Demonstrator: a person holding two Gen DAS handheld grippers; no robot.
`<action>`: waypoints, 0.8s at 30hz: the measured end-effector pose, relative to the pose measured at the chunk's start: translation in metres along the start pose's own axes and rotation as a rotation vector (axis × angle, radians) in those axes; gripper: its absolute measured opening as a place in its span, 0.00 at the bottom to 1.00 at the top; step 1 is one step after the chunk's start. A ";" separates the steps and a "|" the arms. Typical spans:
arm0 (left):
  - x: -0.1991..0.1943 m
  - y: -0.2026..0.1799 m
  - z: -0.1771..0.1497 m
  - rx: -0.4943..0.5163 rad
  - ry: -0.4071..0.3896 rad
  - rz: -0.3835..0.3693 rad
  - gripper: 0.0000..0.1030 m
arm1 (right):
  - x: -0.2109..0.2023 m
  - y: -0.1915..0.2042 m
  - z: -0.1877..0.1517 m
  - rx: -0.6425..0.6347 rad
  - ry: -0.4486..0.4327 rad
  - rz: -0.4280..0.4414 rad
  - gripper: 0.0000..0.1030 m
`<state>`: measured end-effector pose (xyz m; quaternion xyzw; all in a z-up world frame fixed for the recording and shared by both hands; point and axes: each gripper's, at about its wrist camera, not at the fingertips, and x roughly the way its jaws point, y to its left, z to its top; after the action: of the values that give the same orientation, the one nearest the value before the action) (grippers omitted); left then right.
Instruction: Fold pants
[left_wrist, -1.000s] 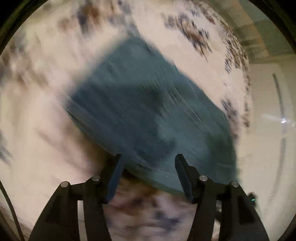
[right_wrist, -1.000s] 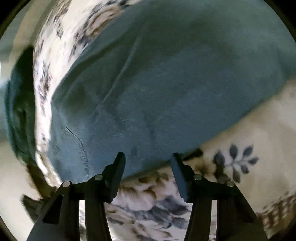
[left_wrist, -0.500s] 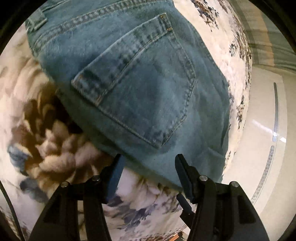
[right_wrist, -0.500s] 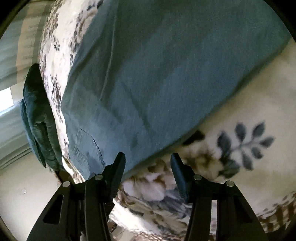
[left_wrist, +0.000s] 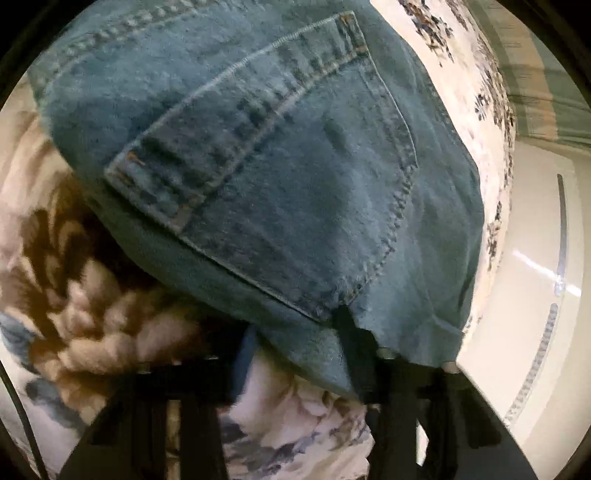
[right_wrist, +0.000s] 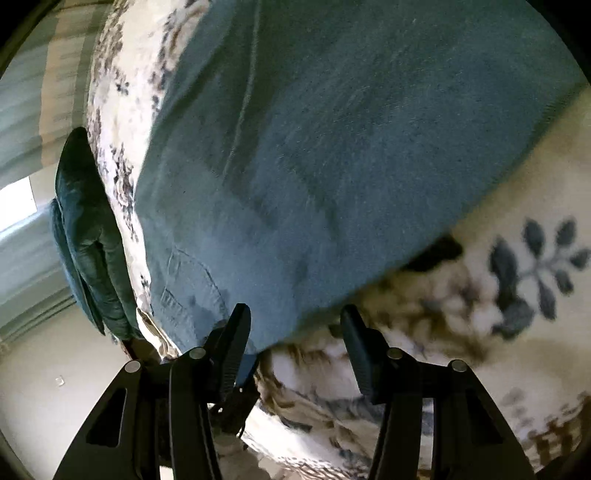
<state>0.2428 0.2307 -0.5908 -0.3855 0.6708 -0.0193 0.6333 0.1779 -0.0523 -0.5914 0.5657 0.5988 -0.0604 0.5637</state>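
Observation:
Blue denim jeans (left_wrist: 288, 177) lie folded on a floral fleece blanket (left_wrist: 92, 295); a back pocket faces up in the left wrist view. My left gripper (left_wrist: 295, 354) is open, its fingers straddling the jeans' near edge, the denim lapping over the right finger. In the right wrist view the jeans (right_wrist: 351, 147) fill the upper frame. My right gripper (right_wrist: 295, 332) is open at their near edge, its left finger under the denim edge, its right finger over the blanket (right_wrist: 517, 295).
The blanket's edge and pale floor (left_wrist: 535, 258) lie to the right in the left wrist view. In the right wrist view a dark green garment pile (right_wrist: 88, 236) sits at the blanket's left edge, with floor (right_wrist: 55, 369) below it.
Both grippers have moved in closer to the jeans' near edge. The denim now reaches between the fingers of each. Both stay open.

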 end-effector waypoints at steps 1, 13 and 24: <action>-0.001 0.000 0.000 0.004 -0.007 0.000 0.26 | -0.001 0.001 -0.002 -0.003 -0.002 0.008 0.53; -0.027 -0.006 -0.017 0.101 -0.078 0.046 0.07 | -0.001 0.002 0.002 -0.015 -0.125 -0.015 0.07; -0.036 -0.014 -0.019 0.157 -0.021 0.184 0.12 | 0.000 -0.005 0.014 -0.051 0.008 -0.070 0.15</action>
<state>0.2295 0.2314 -0.5501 -0.2716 0.6930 -0.0093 0.6678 0.1829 -0.0640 -0.5997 0.5299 0.6221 -0.0625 0.5730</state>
